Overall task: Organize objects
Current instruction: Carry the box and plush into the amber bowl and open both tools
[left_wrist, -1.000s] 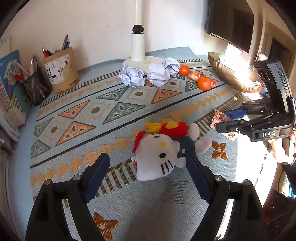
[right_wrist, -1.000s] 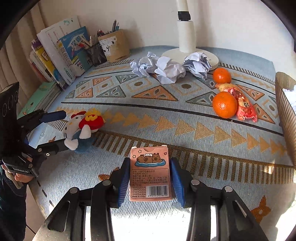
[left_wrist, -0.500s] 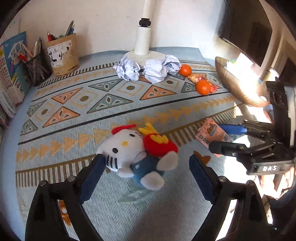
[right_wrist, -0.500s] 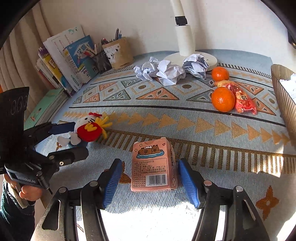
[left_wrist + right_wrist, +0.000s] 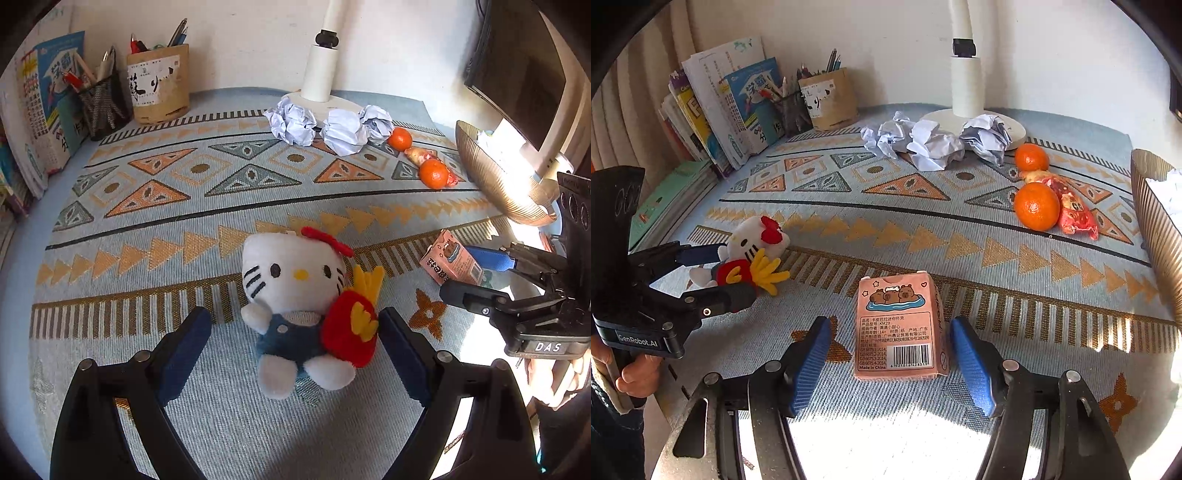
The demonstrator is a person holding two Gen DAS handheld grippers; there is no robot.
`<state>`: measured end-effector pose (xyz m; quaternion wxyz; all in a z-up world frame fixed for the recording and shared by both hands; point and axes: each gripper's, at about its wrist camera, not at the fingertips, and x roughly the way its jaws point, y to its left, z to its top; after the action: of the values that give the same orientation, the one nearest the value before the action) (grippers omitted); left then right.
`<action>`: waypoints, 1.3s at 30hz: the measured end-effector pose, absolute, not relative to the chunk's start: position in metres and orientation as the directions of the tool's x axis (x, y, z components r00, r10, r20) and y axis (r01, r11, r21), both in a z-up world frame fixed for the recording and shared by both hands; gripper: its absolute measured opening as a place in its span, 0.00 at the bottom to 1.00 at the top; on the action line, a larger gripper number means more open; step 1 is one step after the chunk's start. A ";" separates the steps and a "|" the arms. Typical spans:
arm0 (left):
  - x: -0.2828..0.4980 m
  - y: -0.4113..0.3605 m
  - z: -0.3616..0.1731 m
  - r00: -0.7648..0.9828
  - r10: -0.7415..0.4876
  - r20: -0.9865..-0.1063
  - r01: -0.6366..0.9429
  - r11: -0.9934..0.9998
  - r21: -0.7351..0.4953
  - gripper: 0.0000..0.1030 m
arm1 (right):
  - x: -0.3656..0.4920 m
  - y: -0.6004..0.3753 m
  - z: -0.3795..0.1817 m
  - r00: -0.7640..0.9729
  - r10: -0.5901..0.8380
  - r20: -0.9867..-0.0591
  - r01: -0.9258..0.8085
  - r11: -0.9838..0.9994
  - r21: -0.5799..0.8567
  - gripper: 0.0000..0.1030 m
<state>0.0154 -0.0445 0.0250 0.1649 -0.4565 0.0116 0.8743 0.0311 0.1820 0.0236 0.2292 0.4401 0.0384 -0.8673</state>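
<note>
Change since earlier: plush cat (image 5: 295,291) had turned from lying sideways to facing the left wrist camera; the pink card box (image 5: 899,326) had gone from pinched to free.
Left gripper (image 5: 295,354): dark blue pads spread wide, the plush between them, a clear gap at the left pad, the right pad just beside the red pouch; no squeeze visible.
Plush cat: sat on the patterned mat (image 5: 207,199), long axis running from the head, farther from the left gripper, to the feet nearest it; red bow upper right, yellow fries leaning right.
Right gripper (image 5: 892,360): bright blue pads opening, the box between them with a gap on each side.
Pink card box: lay flat on the mat, long axis pointing away from the right gripper, barcode end nearest it, capybara picture at the far end.
Left wrist view only: the plush's face and denim overalls; the dark monitor at upper right.
Right wrist view only: the box's printed back; the books (image 5: 716,110) leaning along the left wall; a hand (image 5: 631,373) gripping the left tool's handle.
Both views: crumpled paper (image 5: 923,142), two oranges (image 5: 1036,206) and a gold bowl (image 5: 495,181) to the right.
</note>
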 end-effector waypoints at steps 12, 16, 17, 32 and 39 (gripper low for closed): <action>0.020 -0.014 0.065 -0.587 0.379 -0.715 -0.380 -0.909 -0.170 0.51 | 0.048 0.195 0.045 -0.564 -0.389 -0.728 0.421 -0.894 0.152 0.38; 0.014 0.033 0.110 -0.622 0.447 -0.643 -0.472 -0.869 -0.147 0.51 | 0.050 0.245 0.105 -0.685 -0.349 -0.639 0.333 -0.931 0.150 0.38; 0.011 0.048 0.121 -0.624 0.471 -0.623 -0.496 -0.855 -0.150 0.51 | 0.049 0.265 0.123 -0.720 -0.334 -0.608 0.299 -0.940 0.162 0.38; -0.041 0.271 0.144 -0.498 0.675 -0.545 -0.697 -0.685 -0.212 0.51 | 0.019 0.483 0.182 -0.837 0.074 -0.542 -0.247 -0.935 0.254 0.38; -0.055 0.308 0.092 -0.383 0.645 -0.662 -0.717 -0.659 -0.227 0.62 | -0.009 0.501 0.135 -0.774 0.007 -0.633 -0.267 -0.910 0.317 0.46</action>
<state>-0.0554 0.3077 0.0917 0.4101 -0.3747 0.0483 0.8301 -0.0092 0.5008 0.1348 -0.0745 0.3274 -0.1984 -0.9208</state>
